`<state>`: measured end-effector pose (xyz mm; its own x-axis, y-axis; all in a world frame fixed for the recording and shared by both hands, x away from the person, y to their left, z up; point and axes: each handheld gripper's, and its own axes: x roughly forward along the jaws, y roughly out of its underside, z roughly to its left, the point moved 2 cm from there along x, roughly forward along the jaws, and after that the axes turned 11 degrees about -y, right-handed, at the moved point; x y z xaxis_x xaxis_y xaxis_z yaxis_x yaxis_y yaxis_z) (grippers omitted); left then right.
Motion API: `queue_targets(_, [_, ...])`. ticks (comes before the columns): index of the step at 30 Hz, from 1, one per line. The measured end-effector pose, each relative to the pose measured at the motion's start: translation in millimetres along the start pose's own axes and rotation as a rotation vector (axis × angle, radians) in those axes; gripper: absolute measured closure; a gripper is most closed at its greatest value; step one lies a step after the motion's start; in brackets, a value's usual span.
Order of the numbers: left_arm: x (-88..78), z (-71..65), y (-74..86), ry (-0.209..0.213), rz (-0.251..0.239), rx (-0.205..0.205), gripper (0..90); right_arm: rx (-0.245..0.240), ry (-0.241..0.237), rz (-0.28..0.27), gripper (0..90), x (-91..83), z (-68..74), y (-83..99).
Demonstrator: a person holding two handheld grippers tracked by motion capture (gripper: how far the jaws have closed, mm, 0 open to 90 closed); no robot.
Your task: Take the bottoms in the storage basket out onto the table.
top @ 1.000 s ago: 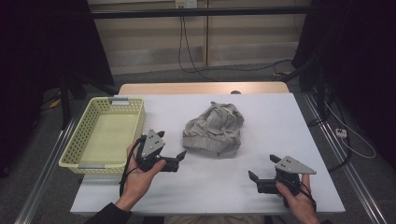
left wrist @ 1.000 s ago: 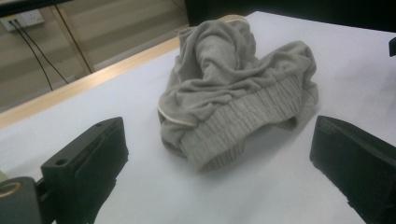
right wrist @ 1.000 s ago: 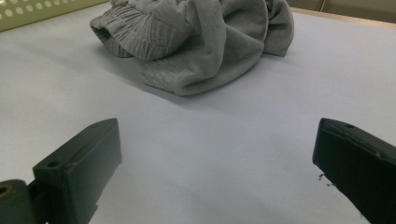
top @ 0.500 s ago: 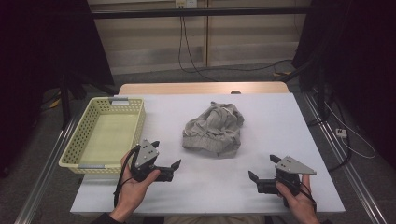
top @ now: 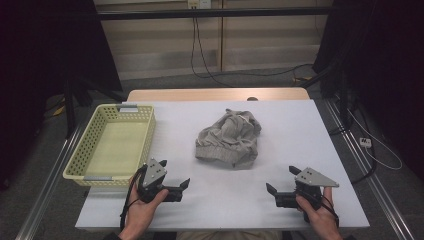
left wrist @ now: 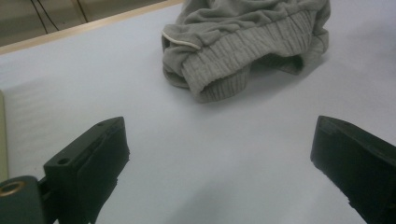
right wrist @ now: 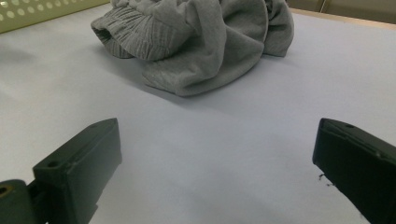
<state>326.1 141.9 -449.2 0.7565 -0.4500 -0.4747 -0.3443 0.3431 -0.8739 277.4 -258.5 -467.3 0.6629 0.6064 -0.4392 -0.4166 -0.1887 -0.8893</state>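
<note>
The grey garment (top: 228, 138) lay crumpled in a heap mid-table (top: 300, 130), ribbed hem facing the near edge, well right of the yellow basket (top: 88, 155).

Right gripper (right wrist: 215, 172), jaws wide apart, faces a crumpled grey garment (right wrist: 201, 42) on the white table (right wrist: 261, 121).

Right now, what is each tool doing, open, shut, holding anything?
Left tool: open, holding nothing.
Right tool: open, holding nothing.

High view overhead, facing forward-down; both gripper views low, near table (top: 300, 125), sharing grey garment (left wrist: 243, 42).
</note>
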Motion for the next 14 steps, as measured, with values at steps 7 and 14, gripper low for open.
queue_targets(7, [7.2, 4.3, 6.5, 0.015, 0.012, -0.008, 3.7, -0.006, -0.002, 0.002, 1.4, 0.4, 0.6, -0.4])
queue_targets(14, [7.8, 2.5, 5.4, 0.014, 0.008, 0.005, 3.6, -0.007, 0.001, 0.002, 1.4, 0.3, 0.6, -0.2])
